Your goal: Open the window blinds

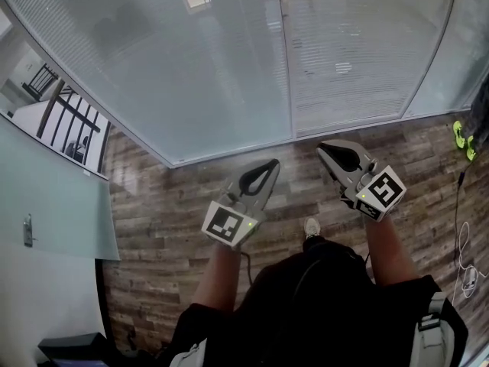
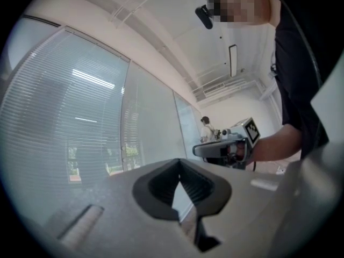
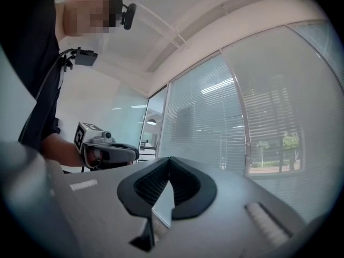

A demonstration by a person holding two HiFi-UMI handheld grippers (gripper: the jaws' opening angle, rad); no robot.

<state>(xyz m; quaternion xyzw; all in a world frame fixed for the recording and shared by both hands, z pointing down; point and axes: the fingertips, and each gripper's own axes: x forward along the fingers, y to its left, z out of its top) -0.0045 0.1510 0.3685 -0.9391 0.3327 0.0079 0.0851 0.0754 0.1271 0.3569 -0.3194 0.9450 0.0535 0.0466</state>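
A wood-plank floor (image 1: 176,228) runs up to a curved glass wall, and the window blinds (image 1: 229,52) hang behind the panes. Their slats lie flat and shut across both panels, on either side of a slim upright frame post (image 1: 286,60). The person stands well back from the glass and holds both tools out level towards it.

The left gripper (image 1: 271,164) has its jaws pressed together with nothing between them. The right gripper (image 1: 325,148) is the same, closed and empty. Neither touches the glass or the frame.

The step in hand looks like the approach, so the task has hardly begun. No cord or wand shows in any view. A small fitting (image 3: 248,150) sits partway up the post in the right gripper view, but I cannot tell whether it is the control. To do this well, the person should close in squarely on whatever drives the slats and spread one pair of jaws before arriving. The grip should go on the control itself, not on the glass.
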